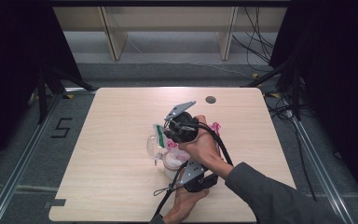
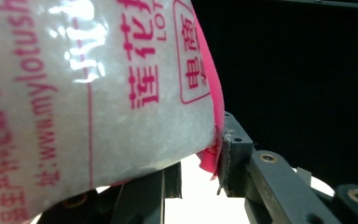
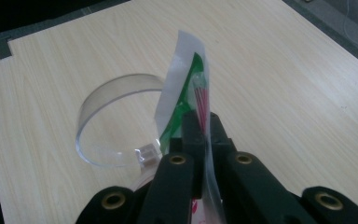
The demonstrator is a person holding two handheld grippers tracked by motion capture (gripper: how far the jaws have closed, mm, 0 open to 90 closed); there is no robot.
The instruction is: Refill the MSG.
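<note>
A clear plastic bag of white grains with pink print (image 1: 172, 157) (image 2: 98, 93) sits at the table's middle. My left gripper (image 1: 181, 169) (image 2: 198, 158), near the front edge, is shut on the bag's lower corner, whose pink seam lies against one jaw. My right gripper (image 1: 165, 132) (image 3: 200, 126) comes in from the right and is shut on a thin upright flap of film (image 3: 182, 74) printed green and red. Just past that flap stands a clear round plastic cup (image 1: 151, 145) (image 3: 112, 98), open at the top, touching the bag's left side.
The light wooden table (image 1: 121, 186) has a dark round hole (image 1: 210, 99) near its far edge. A person's sleeved right forearm (image 1: 270, 196) crosses the front right corner. Cables (image 1: 261, 42) trail on the floor behind, and a floor mark "5" (image 1: 61, 127) lies to the left.
</note>
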